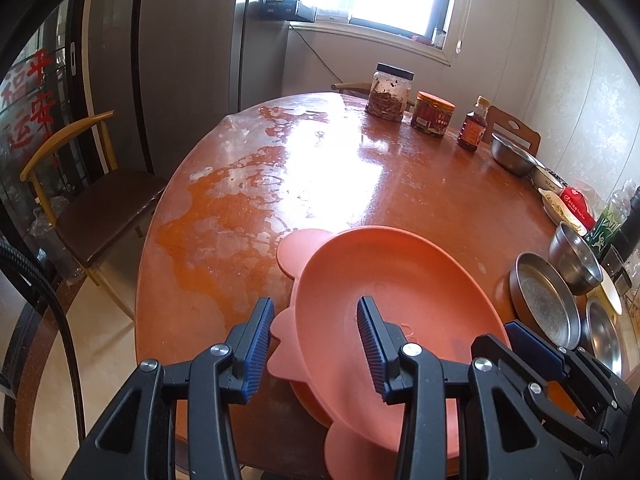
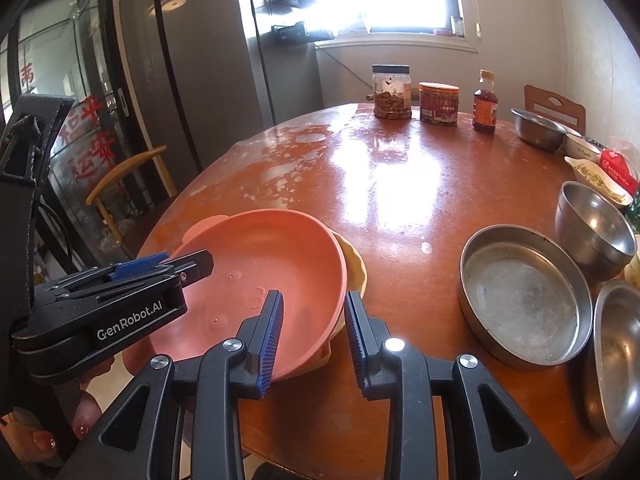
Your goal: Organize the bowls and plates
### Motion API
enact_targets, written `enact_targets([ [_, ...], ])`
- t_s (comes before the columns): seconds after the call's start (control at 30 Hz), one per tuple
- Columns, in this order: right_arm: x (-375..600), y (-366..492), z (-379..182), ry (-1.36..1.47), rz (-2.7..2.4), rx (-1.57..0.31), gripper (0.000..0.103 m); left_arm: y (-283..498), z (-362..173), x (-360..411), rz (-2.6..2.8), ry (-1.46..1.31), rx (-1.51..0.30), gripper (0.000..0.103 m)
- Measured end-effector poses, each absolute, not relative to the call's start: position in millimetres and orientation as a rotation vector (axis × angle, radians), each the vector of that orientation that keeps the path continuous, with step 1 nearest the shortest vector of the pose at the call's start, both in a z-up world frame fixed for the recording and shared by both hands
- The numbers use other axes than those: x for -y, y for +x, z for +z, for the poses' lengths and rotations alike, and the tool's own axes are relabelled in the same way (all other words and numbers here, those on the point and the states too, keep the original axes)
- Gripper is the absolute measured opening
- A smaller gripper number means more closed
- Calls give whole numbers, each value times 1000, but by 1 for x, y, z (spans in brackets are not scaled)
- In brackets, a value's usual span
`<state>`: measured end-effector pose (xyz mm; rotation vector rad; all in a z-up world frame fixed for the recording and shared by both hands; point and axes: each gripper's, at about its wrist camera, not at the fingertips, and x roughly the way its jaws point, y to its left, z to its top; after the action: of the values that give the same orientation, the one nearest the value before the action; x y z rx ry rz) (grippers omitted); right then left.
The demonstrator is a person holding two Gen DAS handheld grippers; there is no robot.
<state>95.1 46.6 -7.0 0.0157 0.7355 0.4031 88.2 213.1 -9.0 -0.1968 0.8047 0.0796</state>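
A deep pink plate [image 1: 392, 272] [image 2: 272, 256] sits tilted on a stack near the table's front edge. Under it lie a second pink plate with a scalloped rim [image 1: 296, 244] and a yellow plate [image 2: 354, 268]. My left gripper [image 1: 316, 304] [image 2: 176, 262] straddles the pink plate's left rim, one finger inside and one outside, shut on it. My right gripper [image 2: 313, 296] [image 1: 506, 332] is shut on the right rim the same way, its outer pad against the yellow plate's edge.
A steel pan [image 2: 520, 296], a steel bowl [image 2: 592, 228] and a steel dish [image 2: 616, 356] crowd the round brown table [image 1: 400, 176] at the right. Two jars [image 2: 391, 92] and a bottle [image 2: 485, 102] stand at the back. A chair [image 1: 100, 196] stands left.
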Motion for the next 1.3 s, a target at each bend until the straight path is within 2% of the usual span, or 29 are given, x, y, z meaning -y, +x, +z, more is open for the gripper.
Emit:
enact_targets([
  [0.13, -46, 95, -7, 19, 401, -738, 38, 87, -9, -214, 83, -200, -803, 43],
  [0.5, -42, 92, -4, 35, 398, -723, 40, 69, -2, -219, 104, -215, -772, 43],
  [0.63, -28, 93, -1, 64, 375, -713, 45, 48, 10, -220, 104, -219, -744, 43],
  [0.83, -13, 95, 0, 81, 343, -713, 45, 27, 20, -199, 65, -180, -717, 43],
  [1.23, 0, 89, -1, 83, 343, -723, 47, 35, -1, -171, 105, -105, -773, 43],
  [1.3, 3, 89, -1, 85, 343, -724, 50, 40, -4, -175, 128, -106, -780, 43],
])
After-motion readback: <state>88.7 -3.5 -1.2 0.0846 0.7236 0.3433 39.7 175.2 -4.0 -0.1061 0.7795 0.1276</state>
